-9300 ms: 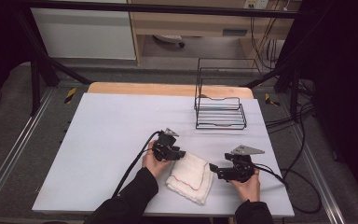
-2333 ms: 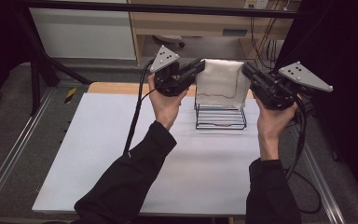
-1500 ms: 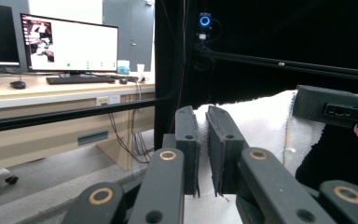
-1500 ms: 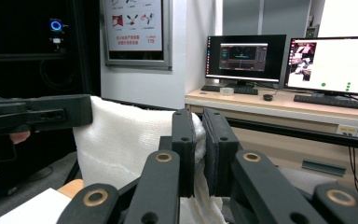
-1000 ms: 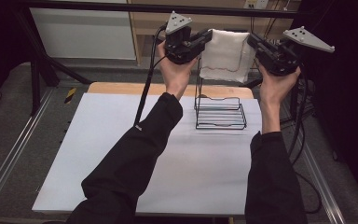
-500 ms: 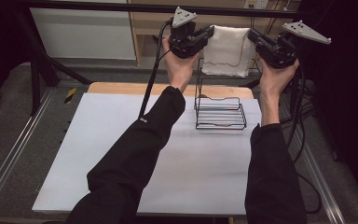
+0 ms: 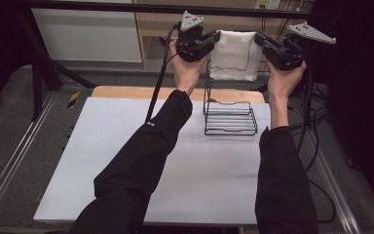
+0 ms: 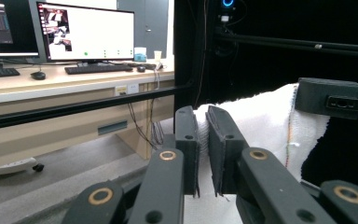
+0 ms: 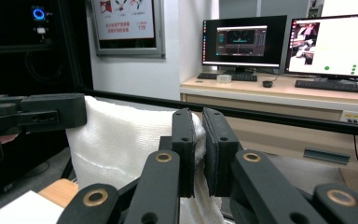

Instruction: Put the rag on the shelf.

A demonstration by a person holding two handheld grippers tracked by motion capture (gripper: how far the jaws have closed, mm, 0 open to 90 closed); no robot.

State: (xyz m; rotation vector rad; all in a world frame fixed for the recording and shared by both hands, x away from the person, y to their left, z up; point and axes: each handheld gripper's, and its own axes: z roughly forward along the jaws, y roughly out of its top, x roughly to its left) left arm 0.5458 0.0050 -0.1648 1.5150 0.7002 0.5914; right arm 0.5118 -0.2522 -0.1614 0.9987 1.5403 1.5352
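1. The left hand-held gripper [image 7: 214, 39] is being held high above the far edge of the table [image 7: 126, 161], its jaws pinching the left top corner of the towel [image 7: 234, 53]; in the left gripper view its jaws [image 8: 204, 154] are standing almost together with the white cloth [image 8: 261, 126] squeezed between the pads.
2. The towel is hanging spread out between the two hand-held grippers, its top edge stretched level and its lower edge dropping toward the top of the rack [image 7: 230, 114]; whether cloth and wire are touching I cannot tell.
3. The rack, a black wire frame, is standing on the far right part of the table, below the towel and between the person's two forearms.
4. The right hand-held gripper [image 7: 262, 41] is gripping the right top corner of the towel at much the same height as the left one; in the right gripper view its jaws [image 9: 199, 154] are nearly closed, clamping the cloth [image 9: 121, 140], with the left hand-held gripper [image 9: 32, 112] showing across the towel.
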